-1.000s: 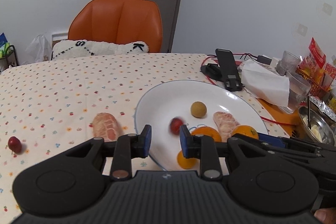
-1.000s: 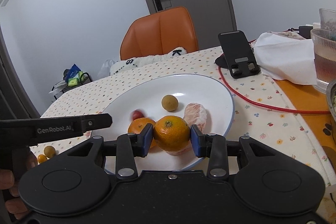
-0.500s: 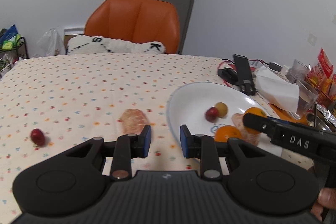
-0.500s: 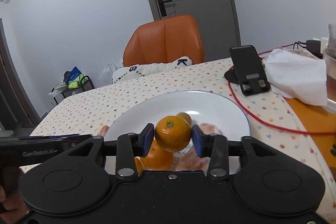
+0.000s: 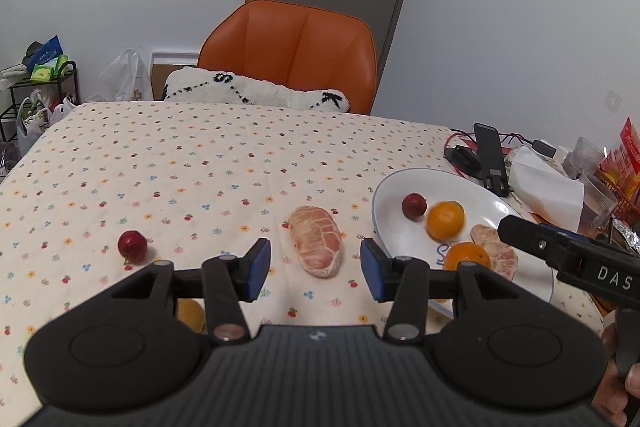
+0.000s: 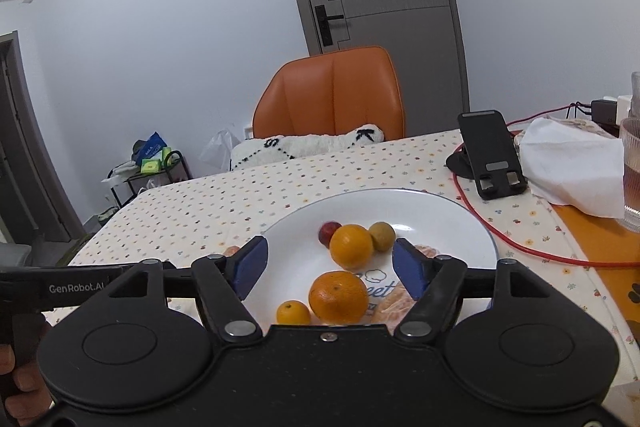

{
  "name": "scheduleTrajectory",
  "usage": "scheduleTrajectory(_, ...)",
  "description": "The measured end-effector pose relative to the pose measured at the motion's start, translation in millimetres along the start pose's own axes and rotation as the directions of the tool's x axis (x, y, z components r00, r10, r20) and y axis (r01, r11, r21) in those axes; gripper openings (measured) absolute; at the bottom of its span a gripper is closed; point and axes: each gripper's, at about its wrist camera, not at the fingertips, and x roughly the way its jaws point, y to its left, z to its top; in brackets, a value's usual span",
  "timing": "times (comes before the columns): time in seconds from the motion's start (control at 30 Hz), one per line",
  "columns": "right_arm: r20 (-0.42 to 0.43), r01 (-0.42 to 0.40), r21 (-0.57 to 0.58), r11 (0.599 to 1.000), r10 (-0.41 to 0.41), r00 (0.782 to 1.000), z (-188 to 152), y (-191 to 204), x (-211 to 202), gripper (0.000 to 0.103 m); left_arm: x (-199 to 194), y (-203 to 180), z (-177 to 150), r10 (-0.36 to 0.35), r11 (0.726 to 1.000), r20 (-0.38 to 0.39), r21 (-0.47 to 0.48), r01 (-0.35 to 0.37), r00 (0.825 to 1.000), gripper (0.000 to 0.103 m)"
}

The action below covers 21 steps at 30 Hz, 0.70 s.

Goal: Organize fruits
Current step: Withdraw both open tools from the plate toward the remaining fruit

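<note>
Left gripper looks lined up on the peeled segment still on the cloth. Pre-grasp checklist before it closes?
1. Left gripper open: ok, jaws spread wide and empty.
2. Peeled citrus segment between the jaws: ok, it lies on the tablecloth, centred ahead of them.
3. Right gripper free: ok, open, holding nothing.
4. Room on white plate: ok, oranges, small red fruit and another peeled segment sit in it, bare area remains at its left.
5. Path to the plate: cannot tell, the right gripper body hangs over the plate's near edge.
6. Other strays: not ok, red fruit on the cloth at left.
</note>
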Motion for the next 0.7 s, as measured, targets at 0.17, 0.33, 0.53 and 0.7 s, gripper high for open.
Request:
scheduleTrajectory(0.17,0.008,-0.004,-0.019,1.000,0.004,1.000,0,10,-5,0.075,-11,9,-1,0.008,1.000,0.017,-0.015,-0.007,1.000,0.049)
scheduleTrajectory(0.33,0.004,-0.024,-0.030,0.999,0.024,1.000,-3,21,-10,0.076,-23,19,-2,0.031,0.999,0.032,-0.033,-0.030,0.999,0.054)
scheduleTrajectory(0.53,-0.003,-0.061,-0.041,0.997,0.061,0.998,-7,35,-13,0.078,-43,32,-6,0.073,0.997,0.055,-0.038,-0.071,0.996,0.068)
scheduleTrajectory(0.7,-0.015,-0.091,-0.053,0.994,0.090,0.996,-11,47,-15,0.082,-58,41,-11,0.093,0.995,0.078,-0.042,-0.090,0.993,0.079)
